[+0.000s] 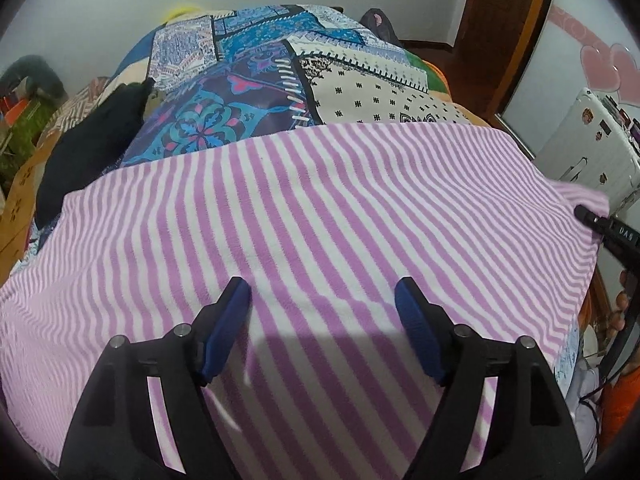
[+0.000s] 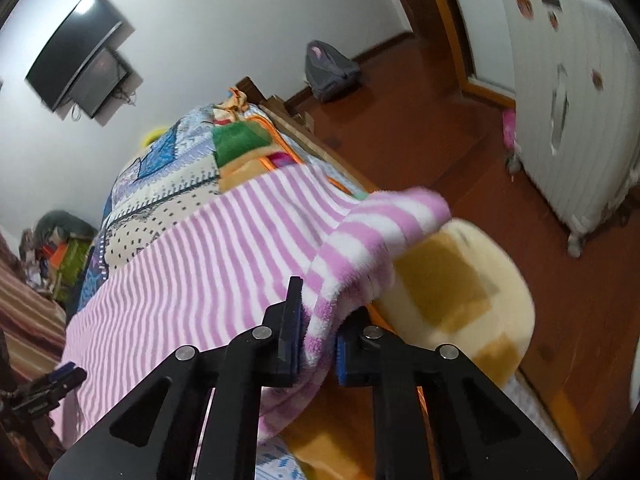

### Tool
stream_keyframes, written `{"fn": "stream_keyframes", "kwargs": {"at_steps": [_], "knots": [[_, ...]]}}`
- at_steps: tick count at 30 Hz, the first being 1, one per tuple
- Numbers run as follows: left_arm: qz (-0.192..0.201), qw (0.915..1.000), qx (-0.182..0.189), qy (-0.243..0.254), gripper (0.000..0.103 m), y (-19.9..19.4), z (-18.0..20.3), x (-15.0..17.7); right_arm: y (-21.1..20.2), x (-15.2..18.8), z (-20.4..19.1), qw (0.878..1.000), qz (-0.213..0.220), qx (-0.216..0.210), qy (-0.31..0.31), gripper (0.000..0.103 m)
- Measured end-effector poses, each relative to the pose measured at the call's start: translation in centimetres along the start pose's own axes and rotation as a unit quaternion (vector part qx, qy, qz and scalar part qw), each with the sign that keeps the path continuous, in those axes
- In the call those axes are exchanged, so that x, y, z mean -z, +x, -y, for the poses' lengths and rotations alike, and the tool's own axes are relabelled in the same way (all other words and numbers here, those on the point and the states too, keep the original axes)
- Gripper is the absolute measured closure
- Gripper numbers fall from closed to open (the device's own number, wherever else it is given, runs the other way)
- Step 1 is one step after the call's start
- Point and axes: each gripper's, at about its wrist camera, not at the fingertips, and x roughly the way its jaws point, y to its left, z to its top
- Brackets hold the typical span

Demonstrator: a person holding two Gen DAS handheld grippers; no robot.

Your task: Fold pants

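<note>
Bed quilt (image 1: pixel 248 92) under striped pants (image 1: pixel 320 208); no legible writing.

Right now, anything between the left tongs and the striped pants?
Nothing visible. The left tongs stand open right above the striped pants, bare fabric between the pads. The right tongs are already shut on the pants' edge.

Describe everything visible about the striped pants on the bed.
The striped pants look like soft, fleecy fabric in pink and white stripes. They lie spread mostly flat across the patchwork bedspread, covering the near part of the bed. One edge at the bed's side is lifted and bunched, pinched in the right tool, whose fingers are shut on it. The left tool hangs open over the flat cloth, with nothing gripped.
</note>
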Motion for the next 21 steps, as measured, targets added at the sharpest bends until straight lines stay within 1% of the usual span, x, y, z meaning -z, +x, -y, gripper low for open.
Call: {"fn": "stream_keyframes", "kwargs": {"at_steps": [4, 9, 12, 16, 18, 19, 21], "knots": [[0.018, 0.9997, -0.009, 0.011, 0.027, -1.8, -0.3, 0.5, -2.1, -1.2, -2.2, 0.999, 0.022, -0.008, -0.034, 0.093], [0.046, 0.9989, -0.01, 0.001, 0.027, -4.8, -2.3, 1.4, -5.1, -2.6, -6.5, 0.995, 0.055, -0.025, -0.078, 0.094], [0.064, 0.9978, -0.014, -0.012, 0.027, -6.8, -4.2, 2.3, -6.5, -3.3, -9.9, 0.991, 0.067, -0.041, -0.109, 0.094], [0.091, 0.9949, -0.015, -0.042, 0.027, -9.6, -7.9, 3.9, -8.0, -3.3, -15.4, 0.982, 0.082, -0.065, -0.157, 0.094], [0.103, 0.9929, -0.015, -0.059, 0.027, -10.7, -9.7, 4.8, -8.5, -2.9, -18.3, 0.978, 0.079, -0.085, -0.176, 0.094], [0.109, 0.9916, -0.017, -0.068, 0.027, -11.4, -10.9, 5.5, -8.7, -2.3, -20.2, 0.974, 0.075, -0.1, -0.189, 0.094], [0.115, 0.9899, -0.025, -0.079, 0.027, -12.1, -12.7, 6.6, -8.8, -1.3, -22.7, 0.968, 0.067, -0.116, -0.212, 0.094]]}}
